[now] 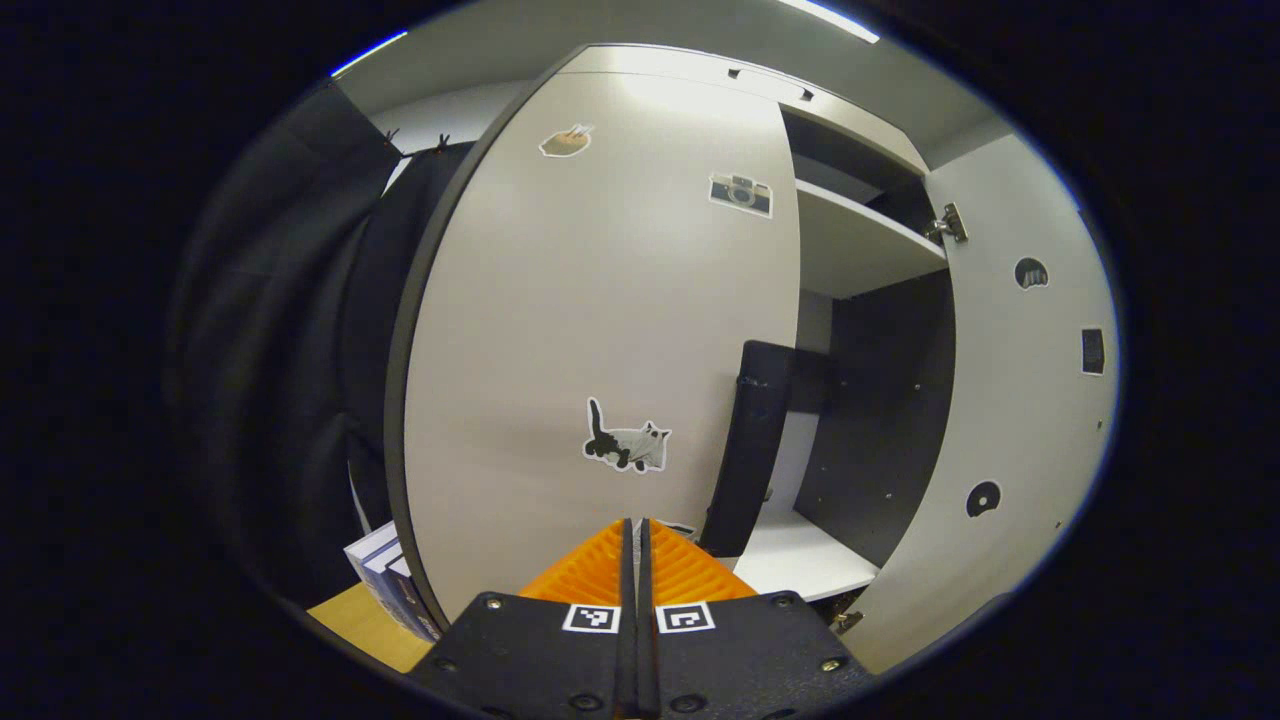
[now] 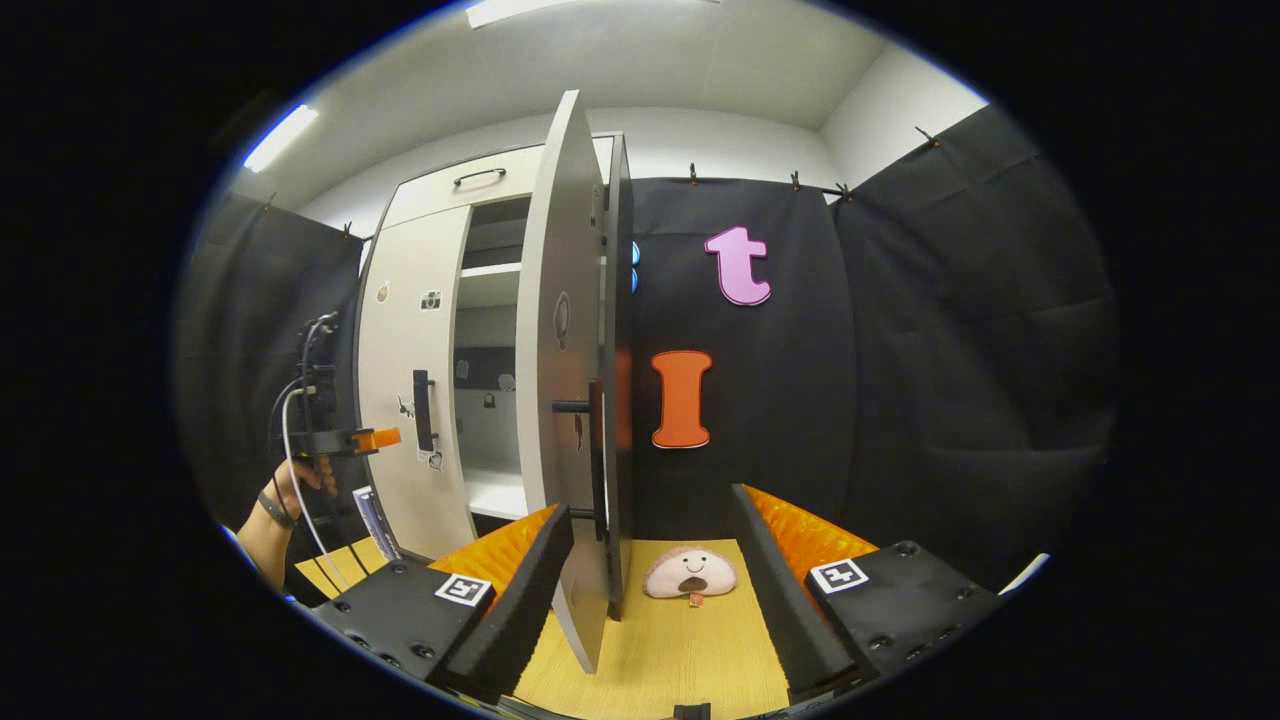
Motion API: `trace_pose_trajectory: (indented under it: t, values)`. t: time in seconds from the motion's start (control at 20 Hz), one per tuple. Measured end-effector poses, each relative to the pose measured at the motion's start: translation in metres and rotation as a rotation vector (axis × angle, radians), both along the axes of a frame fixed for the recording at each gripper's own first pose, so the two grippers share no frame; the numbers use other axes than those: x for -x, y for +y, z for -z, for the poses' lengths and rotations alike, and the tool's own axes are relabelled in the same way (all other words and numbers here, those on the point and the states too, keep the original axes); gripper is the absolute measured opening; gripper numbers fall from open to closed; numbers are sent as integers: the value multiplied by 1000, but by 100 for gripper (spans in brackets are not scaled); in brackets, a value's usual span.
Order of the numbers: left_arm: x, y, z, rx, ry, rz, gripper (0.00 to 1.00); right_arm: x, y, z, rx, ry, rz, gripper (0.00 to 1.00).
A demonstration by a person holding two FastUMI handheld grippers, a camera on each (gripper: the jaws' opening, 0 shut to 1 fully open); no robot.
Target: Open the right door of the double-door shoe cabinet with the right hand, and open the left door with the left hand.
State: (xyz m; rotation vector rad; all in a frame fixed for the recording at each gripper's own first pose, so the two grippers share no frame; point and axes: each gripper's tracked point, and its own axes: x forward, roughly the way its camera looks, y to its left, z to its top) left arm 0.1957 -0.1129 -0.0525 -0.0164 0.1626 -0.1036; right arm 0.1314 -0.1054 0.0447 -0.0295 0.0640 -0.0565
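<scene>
We are seeing the right door [image 2: 560, 400] standing swung open, edge-on between our spread jaws on the right gripper [image 2: 650, 560]. The left gripper [image 1: 636, 535], jaws closed on nothing, is facing the left door [image 1: 600, 330], which seems closed, near its black handle [image 1: 745, 450].

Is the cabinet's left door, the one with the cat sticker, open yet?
No, shut. The left door lies flat across the cabinet front, while the right door stands swung out, baring the shelves.
</scene>
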Motion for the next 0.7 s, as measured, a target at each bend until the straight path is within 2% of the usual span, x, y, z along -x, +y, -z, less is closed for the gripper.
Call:
trace_pose_trajectory:
  t: [0.05,0.1,0.15,0.2,0.3,0.4,0.5,0.55,0.6,0.7]
  values:
    - [7,-1,-8,-4,-30,22,0,-3,5,-1,-8,-2,-9,100]
    - [10,-3,-19,-39,-66,29,0,-4,11,-2,-17,-4,-24,93]
    - [12,-6,-29,-74,-95,42,0,-6,16,-2,-22,-5,-36,93]
    - [13,-16,-37,-93,-117,72,17,-6,19,0,-22,-4,-43,93]
    - [13,-37,-42,-119,-125,125,63,-6,18,2,-17,0,-42,94]
    - [3,-55,-35,-141,-104,157,74,-1,16,2,-19,1,-34,93]
    - [-16,-64,-22,-141,-86,139,78,4,8,2,-13,-1,-12,94]
    - [-28,-65,-15,-137,-77,120,79,8,4,0,-8,-2,1,100]
    - [-38,-65,-7,-138,-62,103,82,12,0,-1,-6,-4,11,100]
    - [-51,-64,8,-143,-10,74,82,19,-7,-4,-1,-7,33,100]
